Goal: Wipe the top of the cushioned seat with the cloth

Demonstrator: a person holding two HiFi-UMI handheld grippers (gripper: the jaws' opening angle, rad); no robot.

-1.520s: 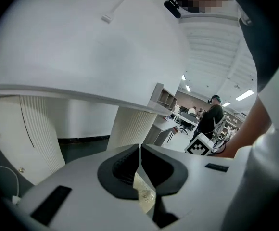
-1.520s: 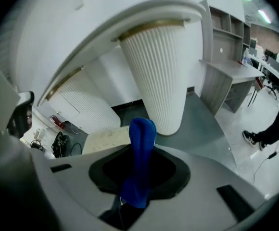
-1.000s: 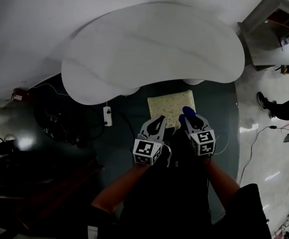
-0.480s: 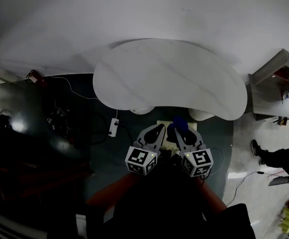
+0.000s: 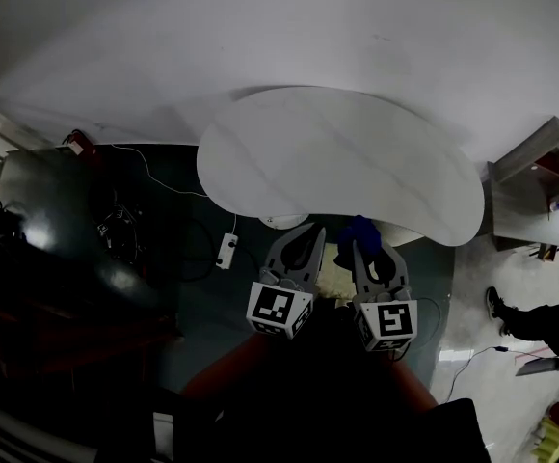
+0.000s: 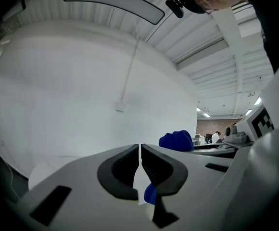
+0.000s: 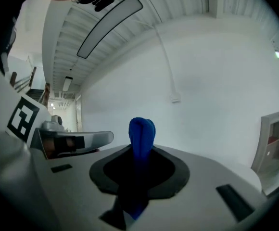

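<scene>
Both claws now raised clear of cushioned seat (image 5: 331,264), unlike one second ago; right claw (image 7: 140,154) pinches blue cloth (image 7: 142,128) aloft; left claw (image 6: 140,151) pressed together, empty; we see seat sliver between them; wiping paused, likely.

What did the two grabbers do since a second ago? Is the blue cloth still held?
The left gripper and right gripper lifted away from the cushioned seat and now point toward the wall, hiding all but a sliver of the seat. Nothing was picked up or let go. The right gripper stays shut on the blue cloth; the left stays shut, empty.
</scene>
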